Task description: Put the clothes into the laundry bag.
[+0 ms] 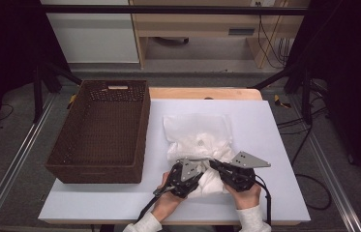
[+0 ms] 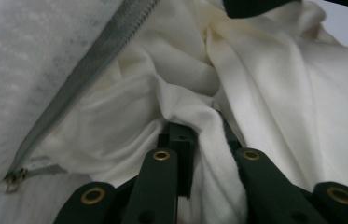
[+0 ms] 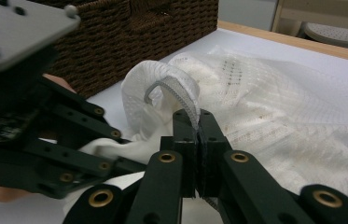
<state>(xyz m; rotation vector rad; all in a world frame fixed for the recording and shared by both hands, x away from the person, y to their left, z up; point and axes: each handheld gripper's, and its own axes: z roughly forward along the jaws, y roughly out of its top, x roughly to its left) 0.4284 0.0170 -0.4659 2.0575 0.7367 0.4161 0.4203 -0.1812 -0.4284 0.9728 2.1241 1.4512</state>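
A white mesh laundry bag [image 1: 196,134] lies on the white table top [image 1: 265,125], with a white garment [image 1: 208,183] bunched at its near end. In the left gripper view, my left gripper [image 2: 194,135] is shut on a fold of the white garment [image 2: 265,93], beside the bag's grey zipper [image 2: 101,56]. My right gripper [image 3: 198,119] is shut on the zipper edge [image 3: 171,88] of the mesh bag [image 3: 274,107], holding that edge up. In the high view, the left gripper [image 1: 206,163] and right gripper [image 1: 215,165] meet tip to tip at the bag's near end.
A dark brown wicker basket [image 1: 142,125] stands on the left of the table, close to the bag, and its wall [image 3: 129,37] rises behind the left gripper. A wooden table edge [image 1: 202,93] runs along the back. Bare white surface lies right of the bag.
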